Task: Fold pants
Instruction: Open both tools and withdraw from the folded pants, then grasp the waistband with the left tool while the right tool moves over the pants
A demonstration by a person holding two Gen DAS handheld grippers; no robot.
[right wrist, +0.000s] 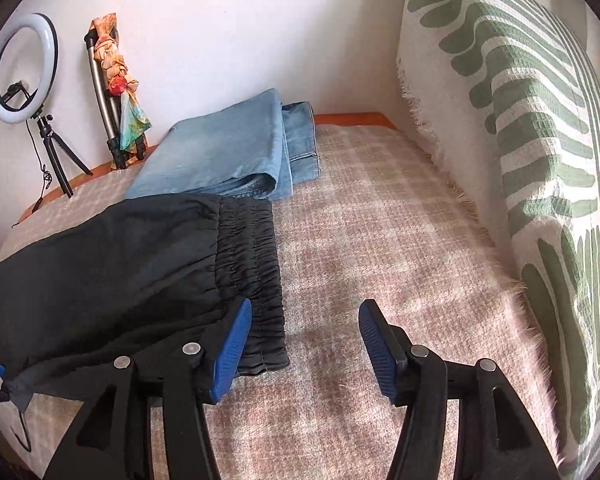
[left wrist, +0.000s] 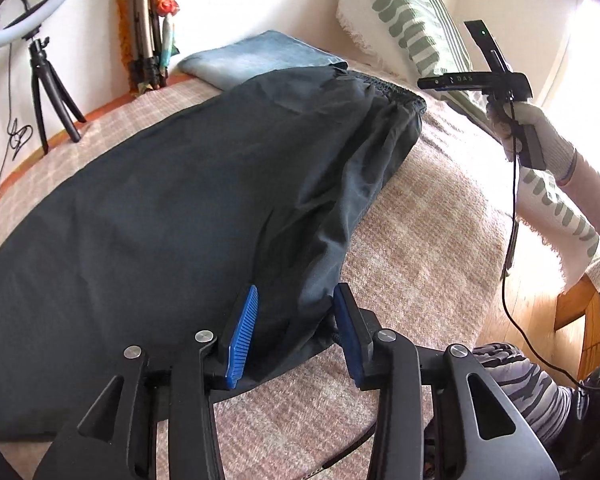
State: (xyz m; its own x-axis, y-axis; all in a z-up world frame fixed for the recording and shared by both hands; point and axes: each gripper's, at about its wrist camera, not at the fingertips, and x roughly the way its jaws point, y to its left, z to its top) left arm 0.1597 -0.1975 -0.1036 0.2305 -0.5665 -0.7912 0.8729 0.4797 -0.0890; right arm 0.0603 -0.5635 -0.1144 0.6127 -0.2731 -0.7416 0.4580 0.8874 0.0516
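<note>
Black pants (left wrist: pixel 160 208) lie flat on the pinkish checked blanket (left wrist: pixel 428 240), folded lengthwise, with the elastic waistband (right wrist: pixel 252 264) at the far right end. My left gripper (left wrist: pixel 296 332) is open, its blue pads (left wrist: pixel 242 336) straddling the pants' near edge at the crotch bulge. My right gripper (right wrist: pixel 304 344) is open and empty, hovering just right of the waistband's near corner; its left pad (right wrist: pixel 232 352) overlaps the waistband in the view. The right gripper's body also shows in the left wrist view (left wrist: pixel 496 80), held in a gloved hand.
Folded blue jeans (right wrist: pixel 228 152) lie behind the pants near the wall. A green-and-white patterned cushion (right wrist: pixel 532 128) lines the right side. A ring light on a tripod (right wrist: pixel 24 72) and a folded stand with a scarf (right wrist: pixel 116 92) stand at the back left.
</note>
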